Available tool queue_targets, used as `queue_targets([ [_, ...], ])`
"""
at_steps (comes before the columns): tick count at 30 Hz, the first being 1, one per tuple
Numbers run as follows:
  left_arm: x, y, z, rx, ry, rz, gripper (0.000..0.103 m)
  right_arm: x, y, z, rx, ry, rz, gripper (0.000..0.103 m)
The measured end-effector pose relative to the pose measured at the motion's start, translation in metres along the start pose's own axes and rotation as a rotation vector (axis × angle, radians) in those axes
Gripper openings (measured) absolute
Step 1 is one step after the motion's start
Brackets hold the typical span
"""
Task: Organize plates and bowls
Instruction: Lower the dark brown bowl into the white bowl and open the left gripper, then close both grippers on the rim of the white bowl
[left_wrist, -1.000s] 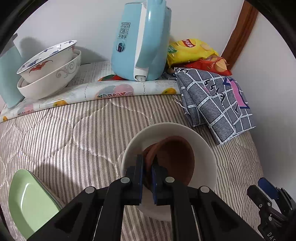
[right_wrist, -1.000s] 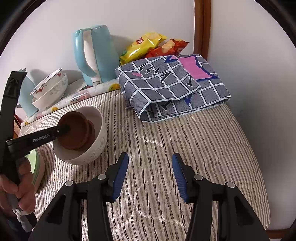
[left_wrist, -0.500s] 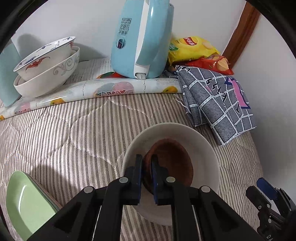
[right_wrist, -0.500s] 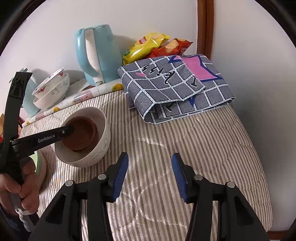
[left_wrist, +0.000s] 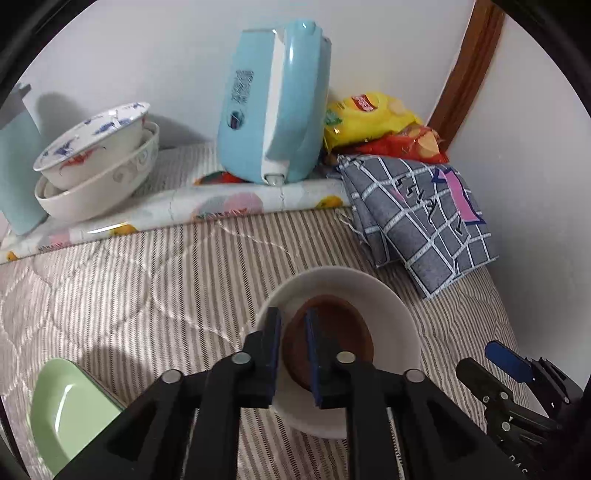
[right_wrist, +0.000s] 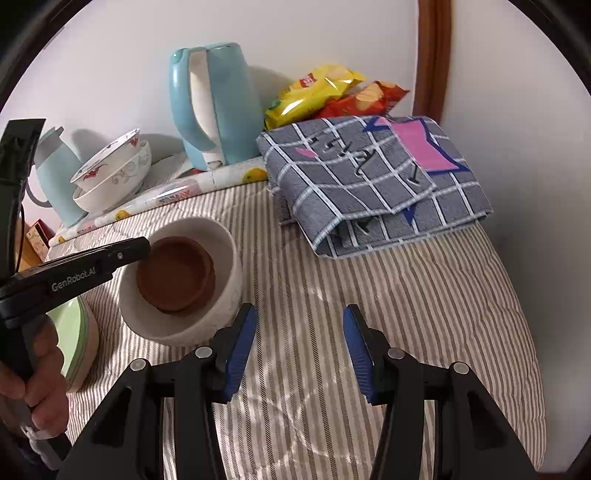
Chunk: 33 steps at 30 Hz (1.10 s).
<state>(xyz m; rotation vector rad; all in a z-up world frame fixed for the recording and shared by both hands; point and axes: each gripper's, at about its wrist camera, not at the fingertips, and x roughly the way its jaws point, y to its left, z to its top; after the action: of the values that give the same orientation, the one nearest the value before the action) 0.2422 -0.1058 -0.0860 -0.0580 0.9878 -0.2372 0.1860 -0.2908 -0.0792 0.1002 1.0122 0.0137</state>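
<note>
A brown bowl (left_wrist: 338, 332) lies inside a white bowl (left_wrist: 395, 314) on the striped quilt; both show in the right wrist view, the brown bowl (right_wrist: 177, 277) in the white bowl (right_wrist: 229, 273). My left gripper (left_wrist: 293, 349) is slightly open, its fingers straddling the brown bowl's near rim without pinching it. It shows from the side in the right wrist view (right_wrist: 142, 249). My right gripper (right_wrist: 297, 347) is open and empty over the quilt, right of the white bowl. Two stacked patterned bowls (left_wrist: 96, 162) stand at the back left. Green plates (left_wrist: 70, 410) lie at the near left.
A light blue kettle (left_wrist: 273, 103) stands at the back on a fruit-print mat (left_wrist: 207, 206). Snack bags (left_wrist: 373, 118) and a folded checked grey cloth (left_wrist: 421, 214) fill the back right corner. A pale blue jug (right_wrist: 55, 173) stands far left. White walls close the back and right.
My left gripper's fingers have parted from the brown bowl's rim, and the bowl now rests flat in the white bowl. The right gripper has stayed open and nearly still.
</note>
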Motion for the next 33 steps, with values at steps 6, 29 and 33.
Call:
queue_targets([
  [6,-0.001,0.015,-0.002,-0.018,0.024,0.041,0.018,0.004,0.016,0.010,-0.030,-0.011,0.032,0.048],
  [29,0.034,0.023,-0.012,-0.034,0.152,0.047,0.023,0.060,0.045,0.027,-0.077,0.104,0.033,0.032],
  [33,0.039,0.025,-0.011,-0.043,0.162,0.045,0.024,0.070,0.048,0.027,-0.081,0.133,0.033,0.029],
])
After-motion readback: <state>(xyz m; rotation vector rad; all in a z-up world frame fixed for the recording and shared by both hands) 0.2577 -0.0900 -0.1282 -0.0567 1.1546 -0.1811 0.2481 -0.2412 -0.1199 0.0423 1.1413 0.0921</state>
